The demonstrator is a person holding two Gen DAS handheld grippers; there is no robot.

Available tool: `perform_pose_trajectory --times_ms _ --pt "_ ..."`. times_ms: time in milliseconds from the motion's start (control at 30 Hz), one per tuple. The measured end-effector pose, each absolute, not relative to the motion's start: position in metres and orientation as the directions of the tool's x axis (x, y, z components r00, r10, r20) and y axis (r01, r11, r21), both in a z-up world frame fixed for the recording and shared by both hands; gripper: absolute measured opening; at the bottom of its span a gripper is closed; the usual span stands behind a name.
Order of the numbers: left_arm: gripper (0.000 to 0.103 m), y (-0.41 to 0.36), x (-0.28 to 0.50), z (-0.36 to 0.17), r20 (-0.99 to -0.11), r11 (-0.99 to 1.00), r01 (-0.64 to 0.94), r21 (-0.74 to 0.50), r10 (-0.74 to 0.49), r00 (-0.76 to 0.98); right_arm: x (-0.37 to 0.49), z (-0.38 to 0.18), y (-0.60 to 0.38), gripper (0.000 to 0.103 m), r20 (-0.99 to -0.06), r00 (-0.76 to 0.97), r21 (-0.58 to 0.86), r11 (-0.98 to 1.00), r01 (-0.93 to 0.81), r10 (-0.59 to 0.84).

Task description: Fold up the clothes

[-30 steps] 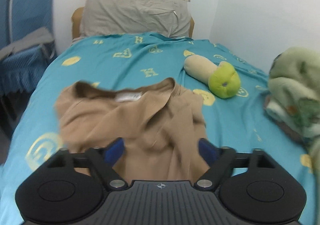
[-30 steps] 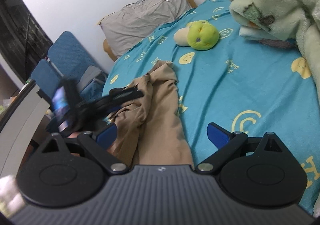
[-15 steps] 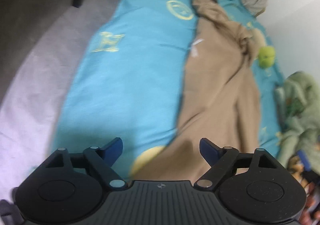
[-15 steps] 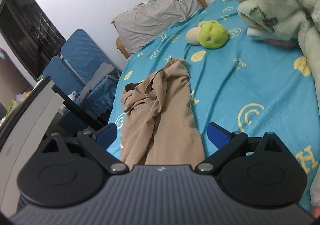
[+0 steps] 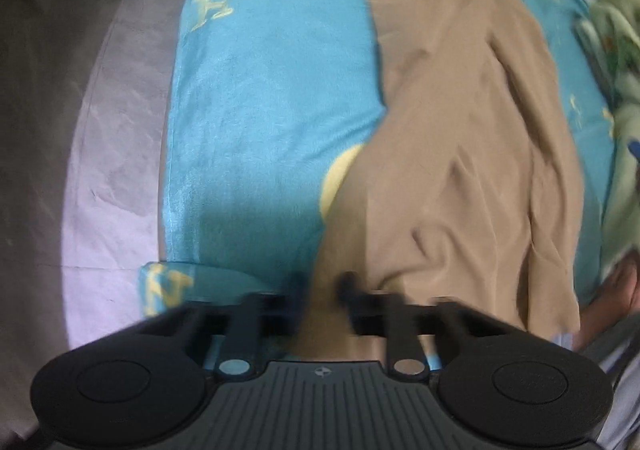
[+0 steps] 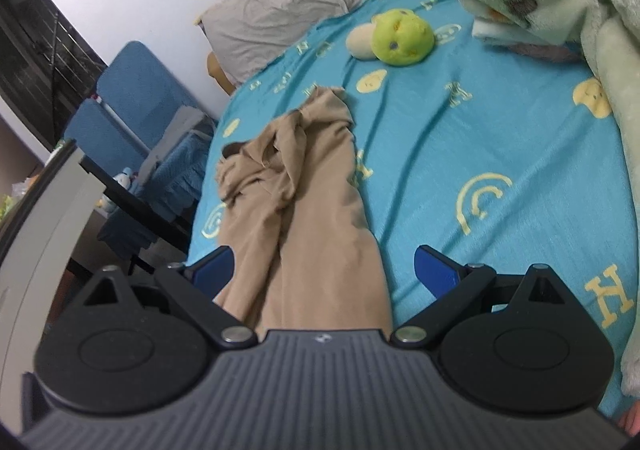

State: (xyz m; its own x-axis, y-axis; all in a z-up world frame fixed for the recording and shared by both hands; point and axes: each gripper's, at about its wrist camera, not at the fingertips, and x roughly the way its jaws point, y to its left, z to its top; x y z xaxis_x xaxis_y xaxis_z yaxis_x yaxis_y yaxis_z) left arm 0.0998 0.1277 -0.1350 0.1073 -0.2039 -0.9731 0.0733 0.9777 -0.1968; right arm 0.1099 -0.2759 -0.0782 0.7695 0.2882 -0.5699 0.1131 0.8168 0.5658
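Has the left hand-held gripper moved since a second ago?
Yes. The left hand-held gripper went from facing the pillow to the near bed edge, and closed on the tan garment hem.

One garment; one pillow; two chairs

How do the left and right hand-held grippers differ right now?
The left hand-held gripper has its fingers drawn close, pinching the tan garment's near edge; the right hand-held gripper is spread wide, gripping nothing. The left view is motion-blurred, the right sharp. Both point along the same garment.
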Motion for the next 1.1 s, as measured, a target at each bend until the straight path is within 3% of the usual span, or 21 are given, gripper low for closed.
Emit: perform_pose_trajectory --times_ms 133,267,500,633,700,767,900,1000,1100 --pt "0.003 0.097 0.078 -0.09 -0.965 0.972 0.229 -0.05 -0.106 0.242 0.11 -0.083 -0.281 0.098 -0.582 0.761 0.582 0.8 0.143 0.288" --pt "0.003 0.041 0.038 -0.051 -0.921 0.925 0.379 0.023 -0.128 0.368 0.107 -0.082 -0.28 0.098 -0.578 0.762 0.583 0.802 0.133 0.294" --pt "0.006 -0.031 -0.006 -0.066 -0.908 0.86 0.508 -0.054 -0.254 0.333 0.107 -0.086 -0.277 0.098 -0.596 0.715 0.611 0.784 0.111 0.364" --pt "0.025 -0.031 0.003 -0.084 -0.931 0.879 0.448 -0.162 -0.288 0.227 0.096 -0.089 -0.268 0.098 -0.664 0.644 0.559 0.824 0.092 0.379" --pt "0.044 -0.012 0.008 -0.076 -0.909 0.89 0.394 -0.231 -0.342 0.239 0.091 -0.094 -0.267 0.098 -0.701 0.61 0.538 0.836 0.112 0.369" --pt "0.075 0.01 0.013 -0.065 -0.874 0.891 0.335 -0.308 -0.404 0.271 0.089 -0.1 -0.266 0.098 -0.726 0.576 0.541 0.829 0.142 0.376" --pt "0.083 0.059 0.028 -0.062 -0.818 0.903 0.145 -0.405 -0.429 0.384 0.091 -0.116 -0.261 0.098 -0.782 0.491 0.53 0.823 0.202 0.383" --pt "0.085 0.084 0.047 -0.074 -0.822 0.916 0.007 -0.402 -0.364 0.438 0.094 -0.131 -0.256 0.098 -0.816 0.405 0.532 0.81 0.247 0.412" --pt "0.085 0.095 0.062 -0.098 -0.852 0.908 -0.062 -0.414 -0.363 0.377 0.09 -0.145 -0.251 0.098 -0.85 0.324 0.508 0.806 0.303 0.414"
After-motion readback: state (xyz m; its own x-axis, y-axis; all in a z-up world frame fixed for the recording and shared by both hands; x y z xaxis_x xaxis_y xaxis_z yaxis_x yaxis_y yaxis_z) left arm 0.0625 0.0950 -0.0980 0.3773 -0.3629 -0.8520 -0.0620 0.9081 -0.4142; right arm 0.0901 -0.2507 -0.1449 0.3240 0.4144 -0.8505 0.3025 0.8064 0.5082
